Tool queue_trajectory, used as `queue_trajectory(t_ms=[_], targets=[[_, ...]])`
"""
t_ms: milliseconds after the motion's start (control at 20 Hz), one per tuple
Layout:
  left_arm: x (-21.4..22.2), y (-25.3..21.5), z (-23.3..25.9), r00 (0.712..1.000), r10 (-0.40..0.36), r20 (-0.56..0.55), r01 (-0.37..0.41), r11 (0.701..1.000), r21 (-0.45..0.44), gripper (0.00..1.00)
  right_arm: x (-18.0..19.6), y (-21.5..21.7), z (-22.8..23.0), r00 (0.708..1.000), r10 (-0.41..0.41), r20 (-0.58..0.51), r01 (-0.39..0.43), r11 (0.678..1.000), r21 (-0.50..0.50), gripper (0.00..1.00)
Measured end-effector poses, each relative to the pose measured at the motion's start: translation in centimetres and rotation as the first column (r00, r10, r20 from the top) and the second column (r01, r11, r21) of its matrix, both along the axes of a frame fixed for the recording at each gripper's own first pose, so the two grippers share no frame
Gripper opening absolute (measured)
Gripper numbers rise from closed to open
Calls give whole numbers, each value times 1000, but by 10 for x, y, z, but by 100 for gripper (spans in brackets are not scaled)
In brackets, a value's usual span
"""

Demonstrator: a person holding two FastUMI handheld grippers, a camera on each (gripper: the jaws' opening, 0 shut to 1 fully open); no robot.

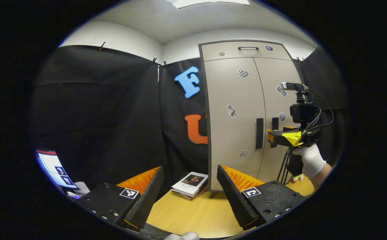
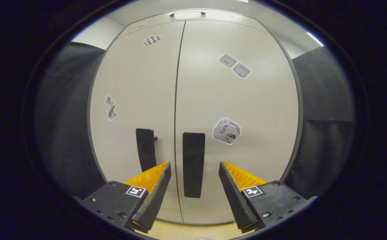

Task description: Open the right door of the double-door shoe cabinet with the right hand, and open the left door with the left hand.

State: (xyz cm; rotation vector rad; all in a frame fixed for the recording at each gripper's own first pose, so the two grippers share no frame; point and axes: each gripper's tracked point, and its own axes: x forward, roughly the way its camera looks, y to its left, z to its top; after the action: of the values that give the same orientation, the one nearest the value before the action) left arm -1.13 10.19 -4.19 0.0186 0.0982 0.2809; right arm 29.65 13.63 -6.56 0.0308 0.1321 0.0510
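The beige shoe cabinet (image 1: 233, 133) stands on the wooden table with both doors closed. Its left door (image 2: 130, 93) carries a black vertical handle (image 2: 146, 148), and the right door (image 2: 240, 100) has a matching handle (image 2: 193, 163). My right gripper (image 2: 194, 181) is open close in front of the right door, with that handle showing between its fingers, untouched. In the left gripper view, the right gripper (image 1: 270, 136) is at the right handle (image 1: 275, 123), held by a gloved hand (image 1: 310, 160). My left gripper (image 1: 190, 186) is open and holds nothing, well back from the left handle (image 1: 259, 133).
A small stack of books (image 1: 190, 184) lies on the wooden table (image 1: 193, 213) by the cabinet's left bottom corner. A lit screen (image 1: 55, 168) sits at the far left. Black cloth walls close in both sides of the cabinet.
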Motion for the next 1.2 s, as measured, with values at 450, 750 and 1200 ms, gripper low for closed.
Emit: queue_trajectory(t_ms=[450,750,1200], targets=[[12,0,-5,1000,7,-11,-7,1000,-5,96,19,1,-7,999,-24,-25,25,999,38,51],[4,1,0,1000,-5,5,5,1000,-16,96,15,0,-9,999,4,-42,-3,1000,27,27],[-18,-10,3,998,-57,24,58,998,-31,96,-41,-10,-8,993,110,-40,-110,994,11,19]])
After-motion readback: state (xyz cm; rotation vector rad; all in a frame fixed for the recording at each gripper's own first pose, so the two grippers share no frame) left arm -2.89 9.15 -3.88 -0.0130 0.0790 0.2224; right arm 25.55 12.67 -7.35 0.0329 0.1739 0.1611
